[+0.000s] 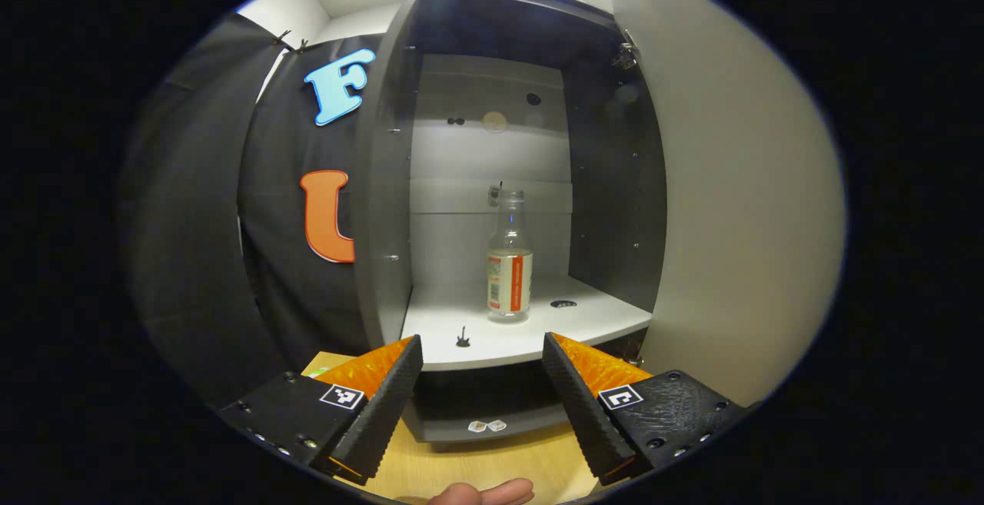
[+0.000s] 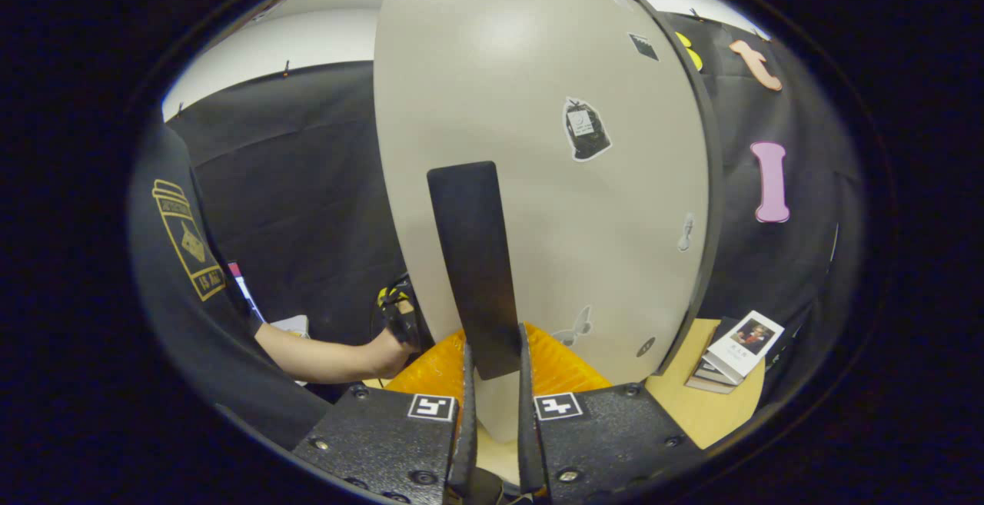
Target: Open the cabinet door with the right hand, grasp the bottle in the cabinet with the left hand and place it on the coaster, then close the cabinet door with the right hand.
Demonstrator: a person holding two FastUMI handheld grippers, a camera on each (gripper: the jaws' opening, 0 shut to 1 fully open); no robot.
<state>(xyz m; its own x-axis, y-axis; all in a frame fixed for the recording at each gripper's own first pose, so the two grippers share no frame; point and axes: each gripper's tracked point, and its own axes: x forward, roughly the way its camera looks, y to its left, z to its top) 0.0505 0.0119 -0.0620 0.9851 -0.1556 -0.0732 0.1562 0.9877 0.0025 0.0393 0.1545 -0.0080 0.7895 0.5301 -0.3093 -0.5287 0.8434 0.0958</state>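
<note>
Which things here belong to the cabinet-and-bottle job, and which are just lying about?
Job: cabinet door, its handle clamped by the right gripper; bottle on the cabinet shelf; open left gripper.
Lying about: stacked books; door stickers.

The cabinet (image 1: 492, 182) stands open, its door (image 1: 738, 220) swung wide to the right of the opening. The left claw (image 1: 483, 390) hangs in front of the opening with its fingers spread, and the way from it to the shelf (image 1: 461, 320) lies free. The bottle (image 1: 510, 259) stands upright alone near the middle of the shelf, with bare room on both sides and above it up to the cabinet's top. On the door's outer face the right claw (image 2: 492, 413) grips the handle (image 2: 477, 267). Books (image 2: 734, 355) lie on the counter (image 2: 692, 405) beyond the door's edge.
</note>
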